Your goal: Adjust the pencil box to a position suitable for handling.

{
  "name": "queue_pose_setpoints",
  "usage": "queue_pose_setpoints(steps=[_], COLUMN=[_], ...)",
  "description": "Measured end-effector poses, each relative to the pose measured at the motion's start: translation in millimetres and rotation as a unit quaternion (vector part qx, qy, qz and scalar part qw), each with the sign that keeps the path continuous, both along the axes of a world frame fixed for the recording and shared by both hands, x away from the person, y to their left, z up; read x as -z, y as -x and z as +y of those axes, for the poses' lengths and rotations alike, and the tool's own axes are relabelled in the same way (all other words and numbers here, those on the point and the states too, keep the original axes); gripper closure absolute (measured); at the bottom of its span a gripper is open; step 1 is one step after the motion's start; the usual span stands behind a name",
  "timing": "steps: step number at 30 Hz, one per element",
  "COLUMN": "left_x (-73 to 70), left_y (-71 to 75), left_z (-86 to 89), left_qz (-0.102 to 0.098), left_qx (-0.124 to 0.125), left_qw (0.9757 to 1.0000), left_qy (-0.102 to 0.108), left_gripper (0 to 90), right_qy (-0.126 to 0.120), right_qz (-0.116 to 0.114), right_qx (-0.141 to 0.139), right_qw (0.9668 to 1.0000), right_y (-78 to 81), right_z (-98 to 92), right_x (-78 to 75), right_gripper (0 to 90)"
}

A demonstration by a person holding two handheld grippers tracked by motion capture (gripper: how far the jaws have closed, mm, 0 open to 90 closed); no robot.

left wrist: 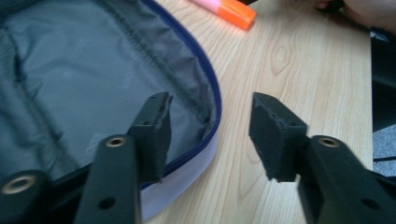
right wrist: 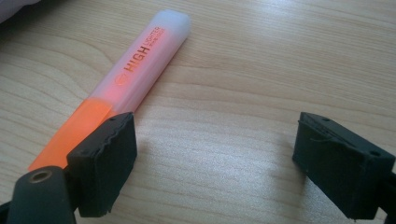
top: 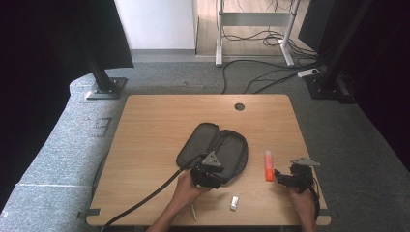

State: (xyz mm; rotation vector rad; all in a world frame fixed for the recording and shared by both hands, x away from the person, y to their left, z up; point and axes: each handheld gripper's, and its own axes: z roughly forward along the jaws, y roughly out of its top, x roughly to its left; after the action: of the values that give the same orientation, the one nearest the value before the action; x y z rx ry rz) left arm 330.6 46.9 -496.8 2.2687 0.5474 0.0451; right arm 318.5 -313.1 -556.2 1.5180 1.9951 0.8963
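A dark pencil case [top: 212, 150] lies unzipped and spread flat at the middle of the table, its grey lining [left wrist: 84, 70] showing. My left gripper [top: 212, 178] is at the case's near edge, jaws open. In the left gripper view [left wrist: 210, 133] one pad hangs over the lining, the other over bare wood, and the blue-piped rim [left wrist: 214, 116] runs between them untouched. An orange highlighter [top: 269, 166] lies on the wood right of the case. My right gripper [right wrist: 215, 154] stands open just beside the highlighter [right wrist: 135, 70], whose orange end lies by the left pad, with only table between the pads.
A small white block [top: 234, 203] and a thin stick [top: 194, 211] lie near the table's front edge [top: 208, 223] between the person's forearms. A round cable hole [top: 239, 106] sits at the back. The left gripper's cable [top: 145, 198] trails off the front left.
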Motion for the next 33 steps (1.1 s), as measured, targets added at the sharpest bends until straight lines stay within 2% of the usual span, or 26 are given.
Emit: queue_pose_setpoints(steps=[6, 16, 21, 24, 33], left_x=[-3.5, -6.6, -7.3, -7.8, -7.0], left_y=[0.5, 4.3, 6.0, 7.7, 8.8], left_z=[14.7, 36.5, 48.3, 55.2, 78.7], left_qz=[0.006, -0.001, 0.002, -0.002, -0.01], left_qx=[-0.011, -0.034, -0.039, -0.043, -0.075], left_qw=[0.9999, 0.9994, 0.9992, 0.9991, 0.9972], left_qy=[0.011, 0.007, 0.01, 0.004, 0.005], left_gripper=[36.1, 20.2, 15.7, 14.1, 11.9], right_qy=[0.0, 0.0, 0.0, 0.0, 0.0], right_qz=[0.0, 0.0, 0.0, -0.001, -0.001], right_qx=[0.0, -0.001, -0.001, -0.001, -0.001], right_qw=[1.0, 1.0, 1.0, 1.0, 1.0], right_y=[0.0, 0.1, 0.1, 0.1, 0.1], right_z=[0.0, 0.0, 0.0, 0.0, 0.1], right_x=[0.0, 0.0, 0.0, 0.0, 0.0], right_gripper=[13.0, 13.2, 13.2, 13.2, 13.2])
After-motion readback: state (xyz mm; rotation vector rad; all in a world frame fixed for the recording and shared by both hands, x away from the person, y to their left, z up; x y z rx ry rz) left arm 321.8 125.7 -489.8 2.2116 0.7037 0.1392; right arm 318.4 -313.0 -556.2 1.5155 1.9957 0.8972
